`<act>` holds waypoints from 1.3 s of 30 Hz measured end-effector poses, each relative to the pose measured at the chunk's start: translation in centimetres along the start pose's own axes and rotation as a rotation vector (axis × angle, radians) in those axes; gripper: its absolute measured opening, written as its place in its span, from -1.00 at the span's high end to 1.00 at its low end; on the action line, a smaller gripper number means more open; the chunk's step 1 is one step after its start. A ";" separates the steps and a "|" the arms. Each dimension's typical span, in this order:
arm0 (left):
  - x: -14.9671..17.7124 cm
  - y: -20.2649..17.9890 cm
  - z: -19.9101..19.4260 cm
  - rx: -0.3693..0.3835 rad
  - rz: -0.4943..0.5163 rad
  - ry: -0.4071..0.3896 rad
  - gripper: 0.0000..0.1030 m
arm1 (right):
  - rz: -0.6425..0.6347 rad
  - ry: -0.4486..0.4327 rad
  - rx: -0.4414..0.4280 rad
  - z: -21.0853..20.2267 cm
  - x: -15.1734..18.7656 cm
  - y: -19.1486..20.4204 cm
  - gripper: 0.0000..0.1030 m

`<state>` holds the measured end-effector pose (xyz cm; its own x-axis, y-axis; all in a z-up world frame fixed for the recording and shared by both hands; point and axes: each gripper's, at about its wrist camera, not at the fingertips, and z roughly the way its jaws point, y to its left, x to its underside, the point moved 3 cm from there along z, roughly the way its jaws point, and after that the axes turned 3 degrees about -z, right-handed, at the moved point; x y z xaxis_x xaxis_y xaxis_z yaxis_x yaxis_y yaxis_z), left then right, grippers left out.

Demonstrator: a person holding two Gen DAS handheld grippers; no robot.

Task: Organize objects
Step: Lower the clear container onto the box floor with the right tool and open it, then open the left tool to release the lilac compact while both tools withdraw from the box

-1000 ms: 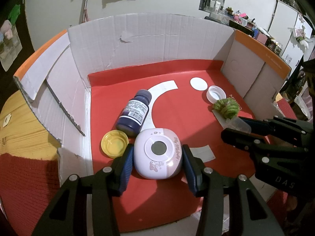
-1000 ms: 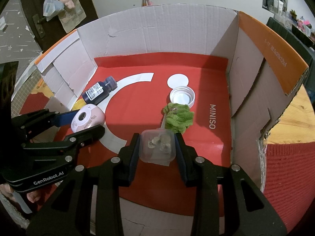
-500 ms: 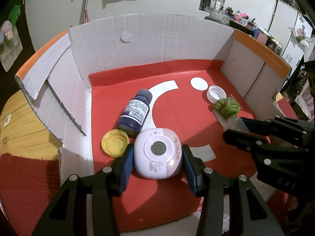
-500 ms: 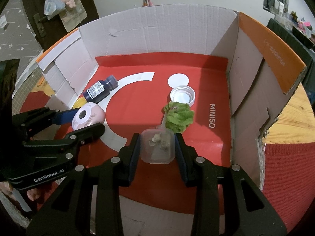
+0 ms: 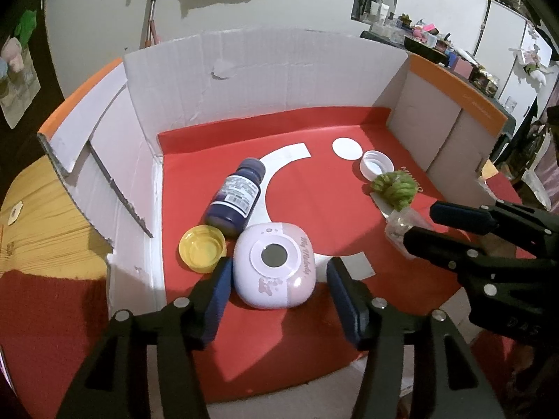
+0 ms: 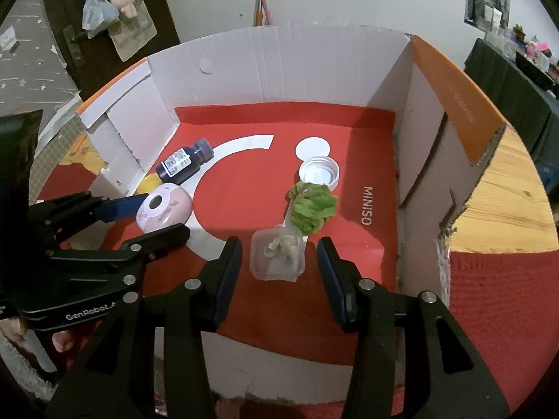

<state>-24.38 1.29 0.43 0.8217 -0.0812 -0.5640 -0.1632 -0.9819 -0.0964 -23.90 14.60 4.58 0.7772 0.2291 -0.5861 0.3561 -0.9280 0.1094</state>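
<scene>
A pink round case point(image 5: 275, 264) lies on the red floor of the cardboard box point(image 5: 265, 80). My left gripper point(image 5: 279, 289) is open, its fingers apart on either side of the case. A small clear plastic container point(image 6: 277, 258) sits on the box floor between the spread fingers of my right gripper point(image 6: 279, 272), which is open. The container also shows in the left wrist view point(image 5: 401, 225), beside the right gripper point(image 5: 450, 223). The pink case point(image 6: 164, 207) and left gripper point(image 6: 139, 220) show in the right wrist view.
In the box lie a dark blue bottle point(image 5: 237, 197), a yellow lid point(image 5: 202, 248), a white lid point(image 5: 376, 168), a white disc point(image 5: 346, 148) and a green crinkled piece point(image 5: 394, 190). Box walls stand left, back and right. A wooden table point(image 6: 503, 206) lies outside.
Both grippers have opened: the left let go of the pink case and the right let go of the clear container. Both objects now rest on the box floor.
</scene>
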 end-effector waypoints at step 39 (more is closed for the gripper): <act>2.5 0.3 -6.0 -0.040 -0.035 -0.130 -0.91 | -0.017 -0.124 -0.026 -6.7 2.3 2.4 -0.63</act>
<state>-19.07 -0.22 3.91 0.7483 -0.0263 -0.6629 -0.1118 -0.9899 -0.0870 -17.77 14.87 8.84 0.7013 0.2053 -0.6827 0.3831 -0.9161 0.1180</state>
